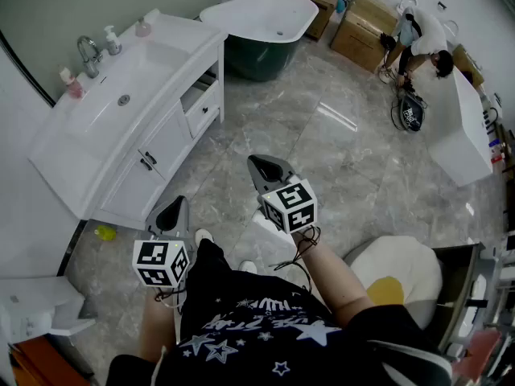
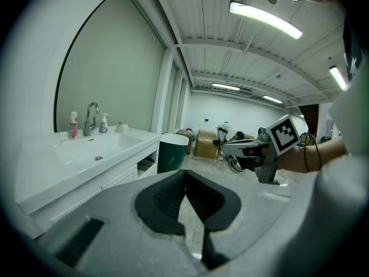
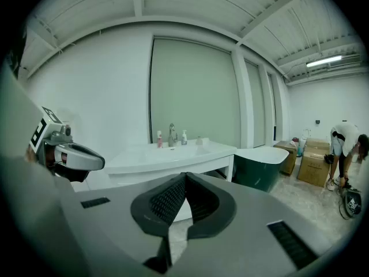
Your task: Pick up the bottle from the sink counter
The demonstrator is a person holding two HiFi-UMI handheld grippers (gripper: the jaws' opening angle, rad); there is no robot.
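Note:
A white sink counter (image 1: 173, 59) stands at the upper left of the head view. By its faucet (image 1: 88, 55) are a pink bottle (image 1: 71, 83) and a white pump bottle (image 1: 111, 39). Both grippers hang over the floor, well short of the counter. My left gripper (image 1: 172, 209) is shut and holds nothing; my right gripper (image 1: 267, 169) is shut and empty too. In the left gripper view the shut jaws (image 2: 184, 173) point past the counter (image 2: 69, 166), with the pink bottle (image 2: 73, 124) far left. The right gripper view looks over its shut jaws (image 3: 184, 176) at the pink bottle (image 3: 159, 138) and pump bottle (image 3: 184, 137).
A white and dark green bathtub (image 1: 261, 22) stands beyond the counter. Cardboard boxes (image 1: 362, 18) and a person bending over (image 1: 418, 39) are at the far right. A white cushion with a yellow spot (image 1: 398, 280) lies near my right leg. A small yellow object (image 1: 105, 232) sits by the cabinet's foot.

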